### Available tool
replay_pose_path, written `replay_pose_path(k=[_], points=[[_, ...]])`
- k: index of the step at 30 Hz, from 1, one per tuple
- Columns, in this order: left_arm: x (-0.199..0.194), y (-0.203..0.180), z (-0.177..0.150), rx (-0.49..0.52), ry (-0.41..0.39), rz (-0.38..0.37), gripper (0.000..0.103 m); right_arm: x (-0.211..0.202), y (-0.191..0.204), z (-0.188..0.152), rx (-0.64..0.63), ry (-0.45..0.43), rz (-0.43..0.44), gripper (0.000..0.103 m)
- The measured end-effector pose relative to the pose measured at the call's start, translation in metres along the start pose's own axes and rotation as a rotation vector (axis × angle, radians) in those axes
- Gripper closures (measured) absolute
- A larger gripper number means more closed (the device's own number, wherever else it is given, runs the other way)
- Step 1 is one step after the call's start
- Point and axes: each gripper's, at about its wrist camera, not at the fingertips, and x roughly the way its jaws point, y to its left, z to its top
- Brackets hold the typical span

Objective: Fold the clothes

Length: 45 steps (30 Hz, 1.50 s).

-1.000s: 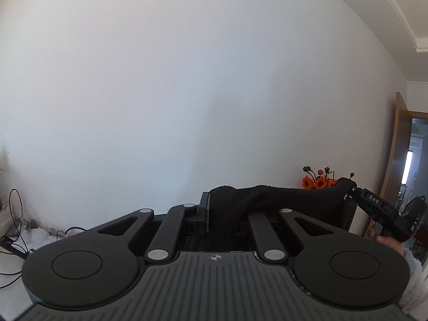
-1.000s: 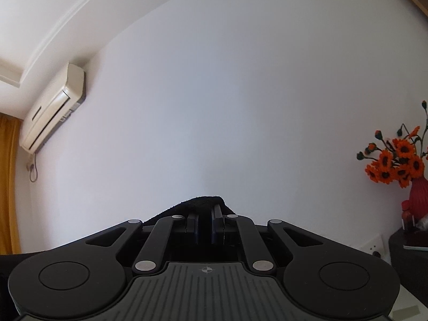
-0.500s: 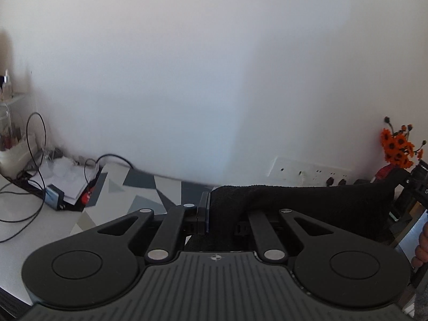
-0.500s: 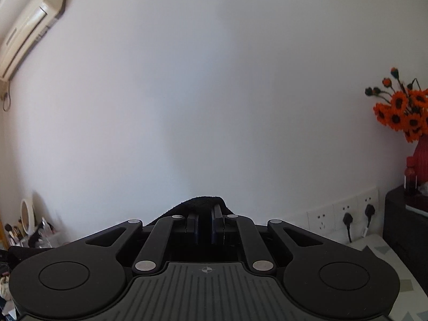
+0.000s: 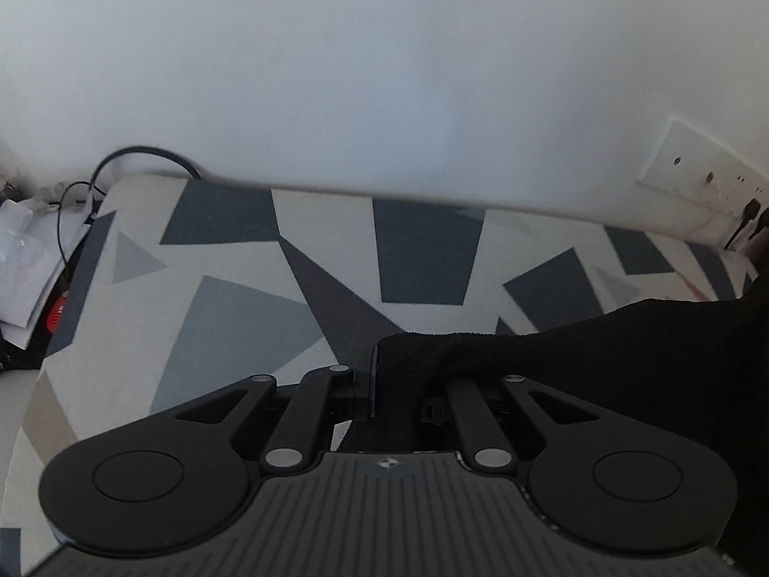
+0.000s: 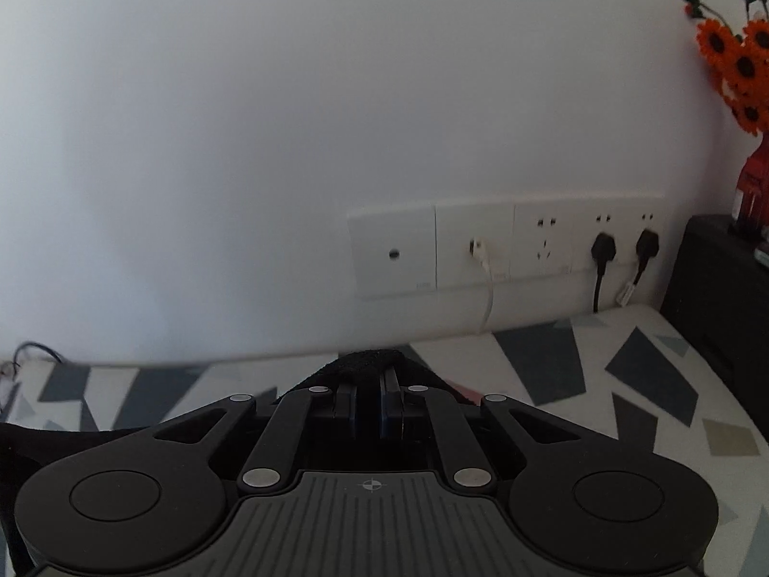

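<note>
A black garment (image 5: 601,351) is stretched between my two grippers above a table with a grey, black and white geometric cloth (image 5: 230,298). My left gripper (image 5: 384,375) is shut on the garment's left corner; the cloth runs off to the right and hides the right finger. In the right wrist view my right gripper (image 6: 367,399) is shut on another corner of the black garment (image 6: 370,360), which drapes away to the left. The patterned table (image 6: 601,375) lies below.
A white wall stands close behind the table. Wall sockets (image 6: 504,245) with plugged cables sit at the right. Orange flowers (image 6: 740,62) in a red vase stand on a black cabinet (image 6: 716,288). Cables and papers (image 5: 33,250) lie at the table's left edge.
Both grippers have tilted down and lowered with the garment: the views swung from ceiling and wall to the table top, which now fills the lower part.
</note>
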Motion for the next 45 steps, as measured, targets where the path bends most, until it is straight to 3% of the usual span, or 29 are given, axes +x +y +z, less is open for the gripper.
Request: replay_pose_path(k=[5, 9, 10, 11, 12, 13, 16, 19, 21, 27, 32, 36, 45], points=[[0.046, 0.008, 0.003, -0.017, 0.073, 0.008, 0.094, 0.052, 0.027, -0.036, -0.068, 0.098, -0.042, 0.096], [0.054, 0.004, 0.002, 0.025, 0.076, 0.017, 0.082, 0.079, 0.037, -0.048, -0.074, 0.117, -0.098, 0.091], [0.055, 0.001, 0.002, 0.048, 0.078, 0.036, 0.076, 0.083, 0.037, -0.049, -0.07, 0.118, -0.115, 0.08], [0.055, -0.002, 0.002, 0.072, 0.08, 0.057, 0.057, 0.083, 0.035, -0.05, -0.063, 0.118, -0.13, 0.072], [0.054, -0.003, 0.003, 0.086, 0.079, 0.075, 0.042, 0.084, 0.034, -0.05, -0.055, 0.118, -0.144, 0.057], [0.05, -0.002, 0.004, 0.097, 0.067, 0.065, 0.041, 0.084, 0.032, -0.051, -0.048, 0.118, -0.155, 0.046], [0.038, 0.0, 0.007, 0.152, 0.046, -0.003, 0.041, 0.071, 0.028, -0.055, -0.035, 0.133, -0.111, 0.043], [0.022, 0.001, 0.006, 0.211, 0.041, -0.026, 0.041, 0.057, 0.022, -0.062, -0.04, 0.163, -0.093, 0.043], [0.01, 0.003, 0.002, 0.218, 0.05, -0.047, 0.036, 0.042, 0.016, -0.067, -0.012, 0.168, -0.081, 0.041], [-0.018, 0.016, -0.033, 0.162, 0.119, -0.051, 0.035, -0.005, -0.009, -0.097, 0.063, 0.203, -0.096, 0.04], [-0.047, 0.029, -0.059, 0.034, 0.158, -0.025, 0.035, -0.042, -0.039, -0.12, 0.124, 0.208, -0.108, 0.039], [-0.077, 0.041, -0.072, -0.037, 0.147, -0.004, 0.035, -0.066, -0.065, -0.131, 0.172, 0.201, -0.124, 0.039], [-0.153, 0.032, -0.093, -0.045, 0.092, 0.003, 0.035, -0.12, -0.108, -0.128, 0.275, 0.114, -0.103, 0.039]])
